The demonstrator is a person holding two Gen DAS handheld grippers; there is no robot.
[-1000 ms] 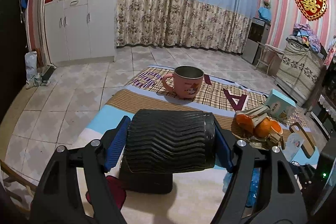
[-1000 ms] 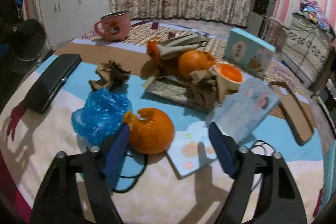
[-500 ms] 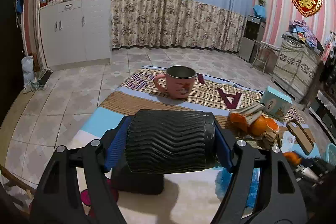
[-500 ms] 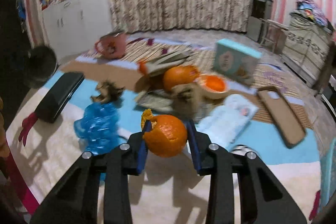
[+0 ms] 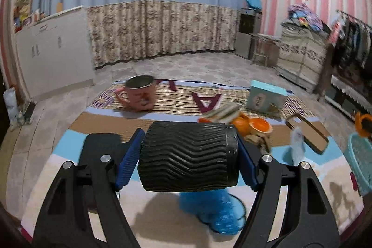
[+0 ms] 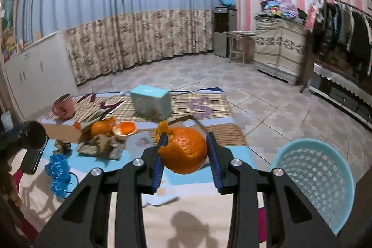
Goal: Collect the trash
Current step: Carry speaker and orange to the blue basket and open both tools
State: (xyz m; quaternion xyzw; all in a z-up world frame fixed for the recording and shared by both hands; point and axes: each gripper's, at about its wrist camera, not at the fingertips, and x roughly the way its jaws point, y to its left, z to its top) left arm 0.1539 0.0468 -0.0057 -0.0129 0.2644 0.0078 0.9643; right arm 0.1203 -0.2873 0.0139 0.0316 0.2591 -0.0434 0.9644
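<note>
Two grippers were in play. The right gripper (image 6: 185,150) had its blue fingers (image 6: 158,160) closed partway onto the orange peel (image 6: 184,149), pads pressed against both sides, the peel lifted clear above the worktop (image 6: 162,220). Off its right edge, down on the tiled floor, stood the light blue basket (image 6: 318,180), mouth open and uncovered, with bare tiles stretching away beyond it.

The left gripper (image 5: 188,159) was clamped wide on a black ribbed cylinder (image 5: 188,158) lying crosswise, one end against each pad. Below it lay a crumpled blue plastic bag (image 5: 216,213) and, to the left, a black case (image 5: 97,150).

Farther back, more orange peels (image 5: 253,126) sat heaped with brown paper scraps mid-worktop, a pink mug (image 5: 139,93) near the far left edge, a teal box (image 5: 265,99) at the far side, and a brown-backed phone (image 5: 307,133) close to the right edge.
</note>
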